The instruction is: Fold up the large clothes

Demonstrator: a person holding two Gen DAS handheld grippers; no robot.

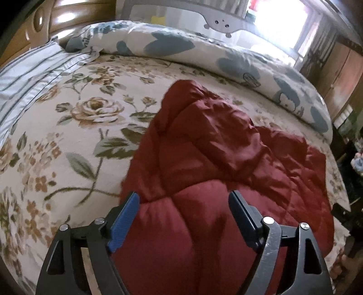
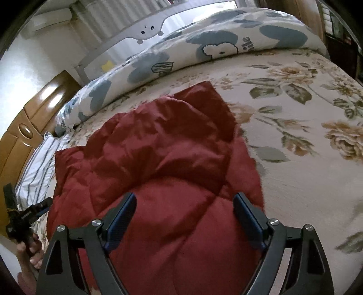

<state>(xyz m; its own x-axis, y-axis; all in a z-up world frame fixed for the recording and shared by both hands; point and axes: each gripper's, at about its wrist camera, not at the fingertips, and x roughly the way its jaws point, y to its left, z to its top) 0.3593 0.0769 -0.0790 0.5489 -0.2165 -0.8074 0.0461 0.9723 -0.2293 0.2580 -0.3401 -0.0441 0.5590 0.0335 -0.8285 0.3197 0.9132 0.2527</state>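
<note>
A dark red quilted garment (image 1: 222, 163) lies crumpled in a thick pile on the floral bedspread (image 1: 68, 136). It also shows in the right wrist view (image 2: 158, 158). My left gripper (image 1: 183, 202) is open, its blue-padded fingers spread wide just above the garment's near part. My right gripper (image 2: 185, 202) is open too, hovering over the near part from the other side. Neither holds anything. The left gripper (image 2: 34, 211) shows at the far left of the right wrist view, held in a hand.
A rolled white duvet with blue patches (image 1: 204, 52) lies along the far side of the bed. A striped pillow (image 1: 29, 74) sits at the wooden headboard (image 1: 38, 20). A grey bed rail (image 2: 145, 31) stands behind the duvet. Wooden cabinets (image 1: 340, 68) stand at the right.
</note>
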